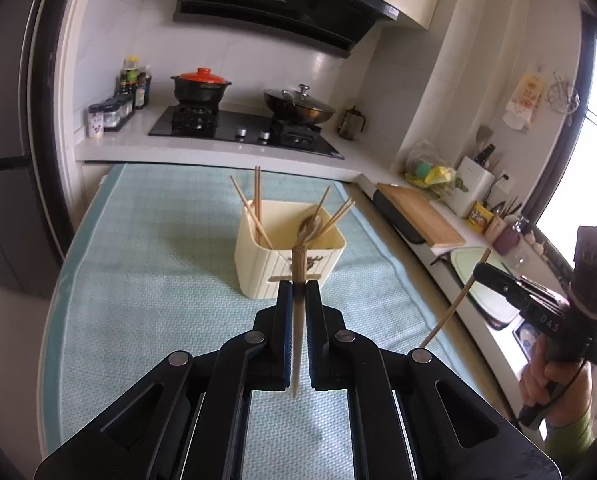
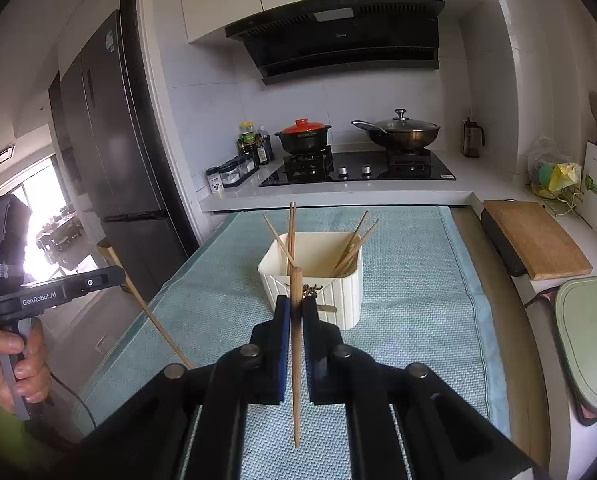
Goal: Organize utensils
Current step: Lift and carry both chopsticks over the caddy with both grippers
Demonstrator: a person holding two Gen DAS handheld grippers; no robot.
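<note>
Two chopsticks are held up in the air, one in each claw. The left claw [image 1: 298,292] pinches its chopstick [image 1: 297,320] tight, and the stick stands nearly straight up. The right claw [image 2: 296,308] grips the other chopstick [image 2: 296,352] the same way. Both hang above the near part of the surface [image 1: 146,264], with its blue cloth. Just past them, the cream box [image 1: 258,268] stands on the cloth, with more chopsticks [image 1: 257,200] and a spoon [image 1: 310,226] leaning inside.

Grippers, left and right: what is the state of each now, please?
Left gripper: closed on one chopstick.
Right gripper: closed on another chopstick.
</note>
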